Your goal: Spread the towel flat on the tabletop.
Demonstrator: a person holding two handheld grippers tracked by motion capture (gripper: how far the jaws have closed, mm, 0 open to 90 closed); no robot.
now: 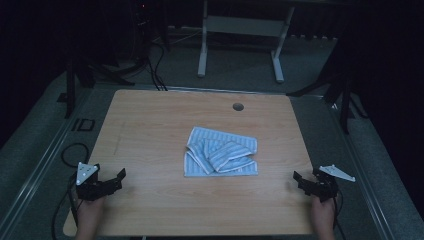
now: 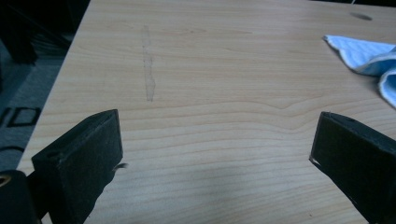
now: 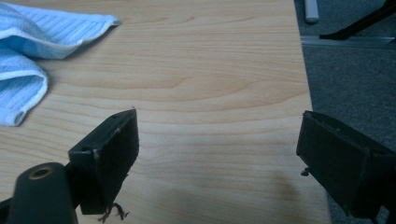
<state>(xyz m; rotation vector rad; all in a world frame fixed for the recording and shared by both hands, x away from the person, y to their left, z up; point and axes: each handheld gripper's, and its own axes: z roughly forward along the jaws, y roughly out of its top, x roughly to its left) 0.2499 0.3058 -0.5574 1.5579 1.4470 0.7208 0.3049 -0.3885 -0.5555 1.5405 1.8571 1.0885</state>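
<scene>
**Towel lies centre-table, both grippers parked wide at the near corners**

A crumpled blue striped towel point(image 1: 221, 158) lies a little right of centre in the high view, on the bare wooden table point(image 1: 150, 125). It is loosely folded over itself, with its long axis running left to right across the frame and one flap turned back on top.

The left gripper point(image 1: 107, 182) sits at the lower left of the frame, near the table's near edge, and the right gripper point(image 1: 306, 182) at the lower right. Both have their jaws spread apart with nothing between them; each gripper view looks through the open jaws at plain wood.

From the left gripper the towel lies up and to the right, well apart: in its own view just a corner of the cloth point(image 2: 369, 58) enters at the upper right edge. From the right gripper it lies up and to the left, and its view catches more of the cloth point(image 3: 42, 42) at the upper left, nearer to the jaws. So the right hand looks the closer of the two, with the towel's right end facing it. Any reach will probably have to go inward and forward from either side, each gripper meeting one short end of the towel.
</scene>
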